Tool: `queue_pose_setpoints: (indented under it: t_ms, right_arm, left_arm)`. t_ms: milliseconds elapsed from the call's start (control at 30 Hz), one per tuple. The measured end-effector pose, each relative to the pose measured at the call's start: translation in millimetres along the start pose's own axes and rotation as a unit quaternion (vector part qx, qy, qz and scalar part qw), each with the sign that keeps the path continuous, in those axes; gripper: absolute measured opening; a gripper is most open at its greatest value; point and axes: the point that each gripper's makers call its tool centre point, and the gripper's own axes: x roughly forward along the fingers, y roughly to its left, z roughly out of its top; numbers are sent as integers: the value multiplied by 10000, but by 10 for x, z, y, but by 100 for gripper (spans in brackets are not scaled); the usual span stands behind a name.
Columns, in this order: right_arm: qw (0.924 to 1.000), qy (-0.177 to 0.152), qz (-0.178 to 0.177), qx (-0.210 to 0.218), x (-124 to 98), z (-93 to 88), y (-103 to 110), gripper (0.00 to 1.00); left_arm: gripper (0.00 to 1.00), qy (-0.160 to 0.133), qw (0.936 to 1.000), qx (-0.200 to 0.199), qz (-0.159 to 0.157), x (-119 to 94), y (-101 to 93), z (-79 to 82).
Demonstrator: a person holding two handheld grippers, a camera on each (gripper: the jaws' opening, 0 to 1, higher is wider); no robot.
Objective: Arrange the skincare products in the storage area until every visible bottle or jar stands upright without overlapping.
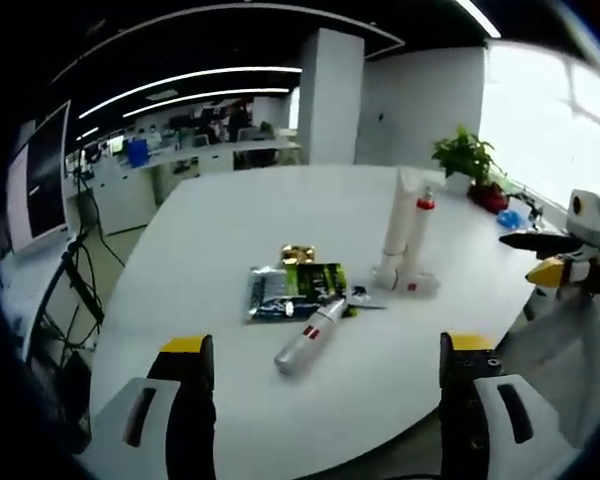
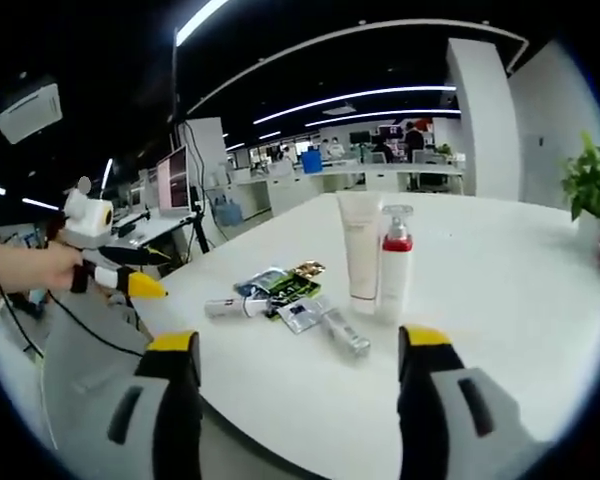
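On the white bench (image 1: 230,250), two skincare bottles upright, others still flat.
Both grippers, left gripper (image 1: 325,385) and right gripper (image 2: 298,385), hover with jaws open, empty. Lying tube (image 1: 310,337) beside the sachets (image 1: 298,288) looks light, smooth, probably slippery; grip mid-body. Tall tube (image 2: 360,250) and pump bottle (image 2: 394,262) stand touching.

Daylight from a window (image 1: 540,110) at two o'clock washes the white counter (image 1: 230,230) pale in the left gripper view. Ceiling light strips (image 2: 370,98) at twelve o'clock glow against a dark ceiling. Both views are soft, slightly blurred, and bend strongly toward the edges.
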Motion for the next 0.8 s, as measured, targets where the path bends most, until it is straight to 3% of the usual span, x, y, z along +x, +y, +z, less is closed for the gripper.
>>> queue_pose_setpoints:
  t_ms: [800]
  right_arm:
    - [9990,389,-146,-134,43,-120,-34,77]
  left_arm:
    - [95,354,9984,-12,-441,73,-85,-115]
